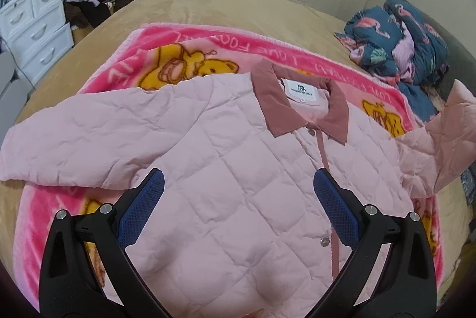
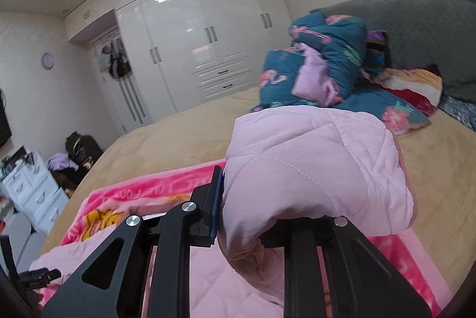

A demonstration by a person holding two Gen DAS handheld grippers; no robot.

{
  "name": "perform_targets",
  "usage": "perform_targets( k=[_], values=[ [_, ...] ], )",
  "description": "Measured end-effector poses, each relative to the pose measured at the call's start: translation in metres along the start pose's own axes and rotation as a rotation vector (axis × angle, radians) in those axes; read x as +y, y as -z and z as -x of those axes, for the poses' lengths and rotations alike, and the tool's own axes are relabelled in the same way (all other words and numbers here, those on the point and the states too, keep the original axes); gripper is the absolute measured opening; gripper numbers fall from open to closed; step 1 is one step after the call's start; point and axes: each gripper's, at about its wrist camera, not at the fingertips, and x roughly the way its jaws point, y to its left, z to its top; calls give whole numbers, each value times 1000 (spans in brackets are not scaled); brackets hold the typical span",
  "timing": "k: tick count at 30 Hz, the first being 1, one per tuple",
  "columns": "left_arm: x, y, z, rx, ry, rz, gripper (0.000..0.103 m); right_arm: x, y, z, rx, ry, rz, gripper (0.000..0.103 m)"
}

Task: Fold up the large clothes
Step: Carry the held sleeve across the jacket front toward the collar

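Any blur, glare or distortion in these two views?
Left wrist view: sharp, the fisheye bowing the tan bed around the pink quilted jacket. Right wrist view: motion-blurred, glare on the glossy white wardrobe, dark corner vignetting.

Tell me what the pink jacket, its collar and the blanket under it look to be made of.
Pink jacket: thin padded woven fabric, matte, likely synthetic; diamond quilting and soft creases show.
Collar: darker dusty pink, fine ribbed nap, probably corduroy or velvet.
Blanket: plush printed fleece; fuzzy pile blurs the cartoon print.
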Motion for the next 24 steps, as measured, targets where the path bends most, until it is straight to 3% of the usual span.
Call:
perform_targets(
  k=[12,24],
  values=[
    [32,-3,5,-8,28,87,94,97,37,-22,60,-111,126,19],
    [57,-5,-1,-7,74,165,94,163,118,-65,226,-206,181,19]
  ],
)
